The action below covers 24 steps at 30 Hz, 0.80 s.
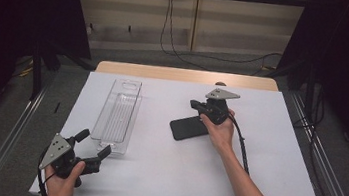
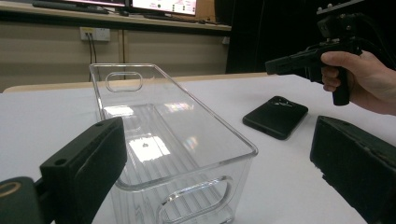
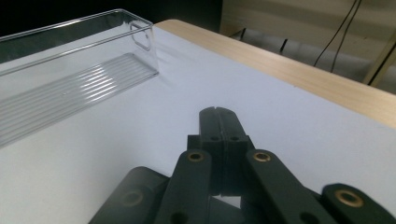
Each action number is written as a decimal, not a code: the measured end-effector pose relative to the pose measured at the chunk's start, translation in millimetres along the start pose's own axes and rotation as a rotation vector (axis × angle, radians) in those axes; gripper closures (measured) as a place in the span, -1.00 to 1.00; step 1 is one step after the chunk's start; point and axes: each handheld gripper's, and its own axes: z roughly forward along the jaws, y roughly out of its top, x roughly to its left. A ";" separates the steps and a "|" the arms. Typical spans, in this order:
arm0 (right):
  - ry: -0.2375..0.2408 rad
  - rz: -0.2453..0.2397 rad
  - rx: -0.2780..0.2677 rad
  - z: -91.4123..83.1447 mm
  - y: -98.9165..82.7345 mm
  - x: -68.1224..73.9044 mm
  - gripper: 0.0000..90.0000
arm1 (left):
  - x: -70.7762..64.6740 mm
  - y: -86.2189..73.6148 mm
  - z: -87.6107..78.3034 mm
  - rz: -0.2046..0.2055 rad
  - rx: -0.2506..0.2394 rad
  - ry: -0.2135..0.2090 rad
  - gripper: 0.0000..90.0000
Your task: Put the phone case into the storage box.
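Right claw [image 3: 219, 122] closed tight, nothing held, hovering above flat black phone [image 1: 188, 128] lying on white bench [image 1: 253, 178] beside long clear plastic bin [image 1: 119, 116]. Left claw [image 1: 92, 144] wide open, empty, near bin's front end. Risk: closed jaws only nudge phone, sliding it; thin slab hard to pinch off bench.

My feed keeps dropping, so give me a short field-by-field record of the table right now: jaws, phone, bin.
left gripper: jaws open, nothing between them, at the near end of the bin
right gripper: jaws shut, empty, above the table beside the phone
phone: black, lying flat on the white table, not gripped
bin: clear plastic, long, upright, empty
bin to phone: apart, phone on the right gripper's side
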 end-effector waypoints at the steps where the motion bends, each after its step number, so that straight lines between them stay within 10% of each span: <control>1: 0.008 0.007 0.009 0.6 1.8 0.0 1.00 | -0.1 0.1 -0.1 0.001 0.000 0.000 -0.91; 24: 0.116 0.085 0.309 30.0 28.6 4.8 1.00 | 0.6 1.0 0.0 0.010 0.000 0.000 -0.91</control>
